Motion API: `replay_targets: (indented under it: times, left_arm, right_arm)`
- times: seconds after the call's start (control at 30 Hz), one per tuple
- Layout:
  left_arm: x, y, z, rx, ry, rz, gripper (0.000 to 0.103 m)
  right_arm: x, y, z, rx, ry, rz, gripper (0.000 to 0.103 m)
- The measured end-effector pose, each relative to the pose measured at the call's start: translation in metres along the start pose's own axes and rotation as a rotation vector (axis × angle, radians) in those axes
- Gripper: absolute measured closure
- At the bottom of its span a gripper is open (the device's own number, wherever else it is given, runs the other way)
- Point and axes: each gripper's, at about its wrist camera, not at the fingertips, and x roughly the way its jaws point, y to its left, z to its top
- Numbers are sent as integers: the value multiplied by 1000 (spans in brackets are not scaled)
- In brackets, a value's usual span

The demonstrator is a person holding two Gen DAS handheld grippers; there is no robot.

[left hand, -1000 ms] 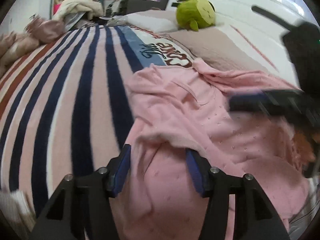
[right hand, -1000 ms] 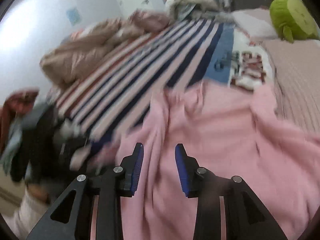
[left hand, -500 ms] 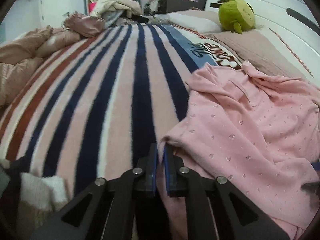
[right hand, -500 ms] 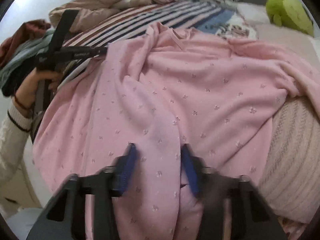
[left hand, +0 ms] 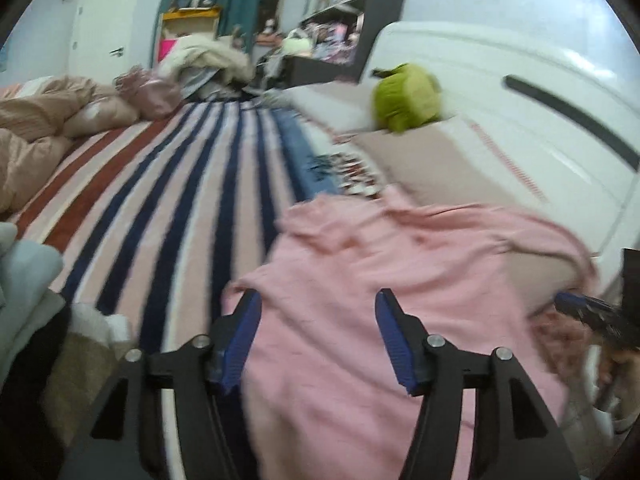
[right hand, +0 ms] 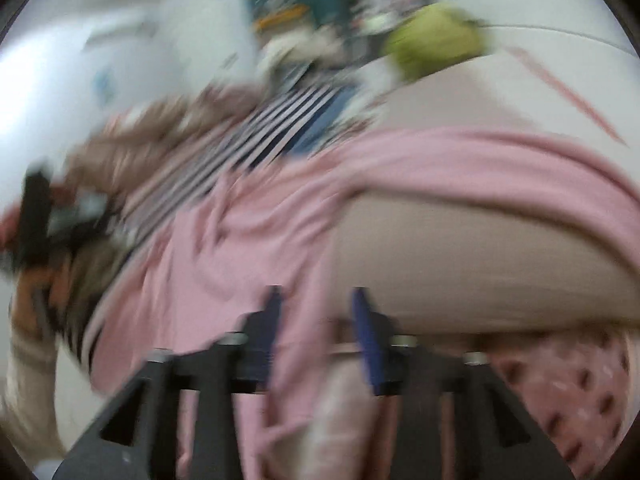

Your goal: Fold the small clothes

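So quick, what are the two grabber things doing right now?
Left gripper: jaws open, holding nothing, over the pink garment.
Right gripper: jaws open around a fold of the pink garment, not clamped.

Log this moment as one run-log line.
step: fold not begun | left claw: open, over pink garment | right claw: open at garment edge | garment: spread, rumpled on striped blanket | views: motion-blurred

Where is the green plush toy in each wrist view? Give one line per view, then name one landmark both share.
Left wrist view: the green plush toy sits upper right of centre, on the beige pillow by the white headboard.
Right wrist view: the same toy appears near the top, right of centre, blurred.
Shared landmark: the pink garment spread over the striped blanket.
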Motion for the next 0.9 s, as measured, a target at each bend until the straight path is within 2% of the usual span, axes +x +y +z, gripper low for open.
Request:
replay_targets:
  times: [0.1,0.13,0.2,0.27,0.3,0.33,0.37,0.4,0.47,0.53,0.6,0.73,0.8,0.83,0.87,0.9]
  left_arm:
    - [-11,-21,-1,12,-14,-48,40]
    - [-12,-27,-2,17,-13,-61,39]
    - [-12,-36,-3,21,-9,-78,38]
    - [-8,-42,-2,26,-2,-77,38]
    - [-5,-44,-2,28,2,-69,38]
    - [-3,-46,-1,27,9,-60,38]
    - [-2,-48,-2,25,12,-58,38]
    - [-1,-50,-2,23,13,-59,38]
    - [-2,-51,-3,26,7,-59,38]
    - [-3,-49,-3,28,3,-48,38]
    - [-2,-45,-3,16,3,-36,38]
    - [2,-37,-1,-6,2,-24,38]
    - [3,-36,-1,-14,-1,-32,38]
    - [3,-36,-1,-14,-2,-35,38]
    - [3,-36,-1,-11,-1,-36,38]
    - [2,-36,-2,-8,-1,-35,38]
  right_arm:
    - [-35,-53,-3,183,-132,-84,40]
    - [-43,-72,-6,241,-167,-103,40]
    - [-49,-103,-8,308,-200,-159,34]
    - [-43,-119,-6,316,-197,-245,26]
    - [-36,-127,-3,309,-197,-271,26]
    - [-30,-134,-1,321,-213,-242,22]
    - [-29,-141,0,348,-245,-196,11]
    - [-30,-148,0,391,-292,-140,4]
    - [-34,-154,0,466,-359,-102,4]
    - [-40,-152,-3,442,-410,-127,5]
    - [-43,-143,-5,388,-437,-166,12]
    - [-38,-134,7,315,-453,-163,14]
    - [-36,-135,17,296,-461,-171,27]
    - [-34,-132,20,283,-456,-181,29]
    - [-29,-132,26,272,-442,-201,37]
    - [-20,-129,31,265,-429,-229,54]
